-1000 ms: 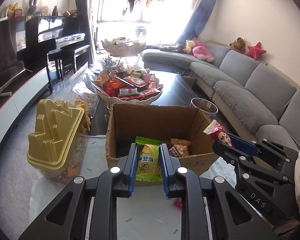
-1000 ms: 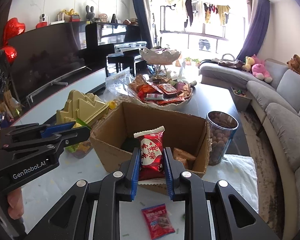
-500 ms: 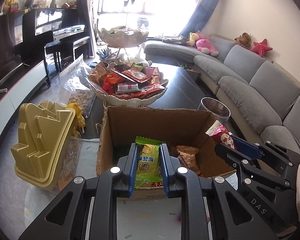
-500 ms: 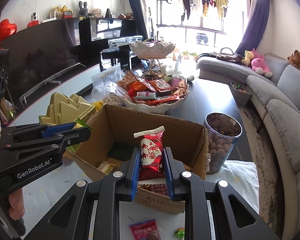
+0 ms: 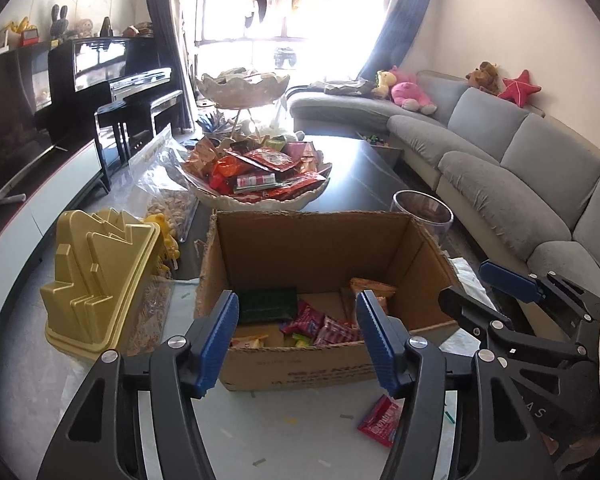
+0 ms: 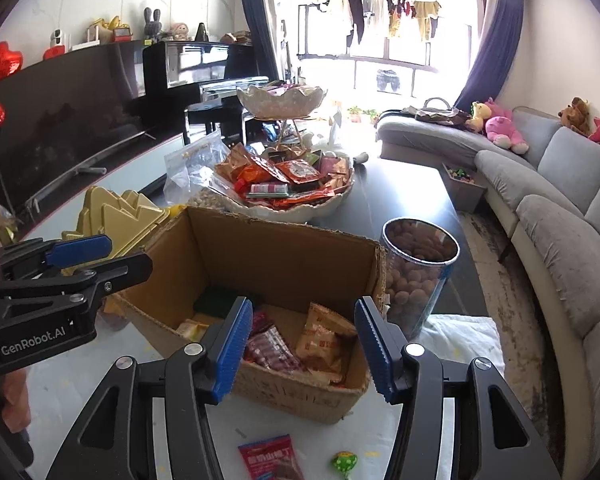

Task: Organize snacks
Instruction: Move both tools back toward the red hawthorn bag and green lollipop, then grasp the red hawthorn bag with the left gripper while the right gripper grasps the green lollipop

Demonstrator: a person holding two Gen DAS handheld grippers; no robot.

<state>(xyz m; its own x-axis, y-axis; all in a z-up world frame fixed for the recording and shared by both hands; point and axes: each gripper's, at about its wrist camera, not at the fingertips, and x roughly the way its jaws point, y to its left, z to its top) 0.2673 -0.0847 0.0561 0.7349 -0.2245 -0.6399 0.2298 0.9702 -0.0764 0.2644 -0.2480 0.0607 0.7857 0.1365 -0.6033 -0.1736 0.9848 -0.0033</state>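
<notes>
Sunlit from a wide window at the back, the living room frames a low table (image 5: pixel 260 432) with a pale covering at the near end, where both tools work. Each gripper's jaws stand wide apart and hold nothing: the left gripper (image 5: pixel 298 334) hangs at the near wall of the cardboard box (image 5: pixel 300 240), and the right gripper (image 6: pixel 304 338) hangs over the same box from its right front corner, blue pads (image 6: pixel 232 344) facing each other across the gap. Inside the box lie loose snack packets: a dark green packet (image 5: pixel 268 304) at the left, red striped packets (image 6: pixel 272 350) in the middle and an orange packet (image 6: pixel 318 340) leaning toward the right wall. On the covering just in front of the box lies a red packet (image 6: pixel 272 458), with a small green candy (image 6: pixel 345 462) beside it. Left of the box stands a clear container with a gold stepped lid (image 5: pixel 96 276), close to the box wall. Just to the right of the box stands a clear cylinder jar (image 6: pixel 418 268) filled with brown nuts. Behind the box, on the dark tabletop, sits a scalloped white bowl (image 5: pixel 260 200) heaped with red and orange snack bags, and a second, smaller bowl (image 5: pixel 242 88) rises above it on a thin stand. A clear plastic bag (image 5: pixel 160 172) lies left of the lower bowl. Farther out, a black piano (image 5: pixel 112 72) stands at the left wall and a grey sofa (image 5: pixel 520 168) with plush toys curves along the right.
</notes>
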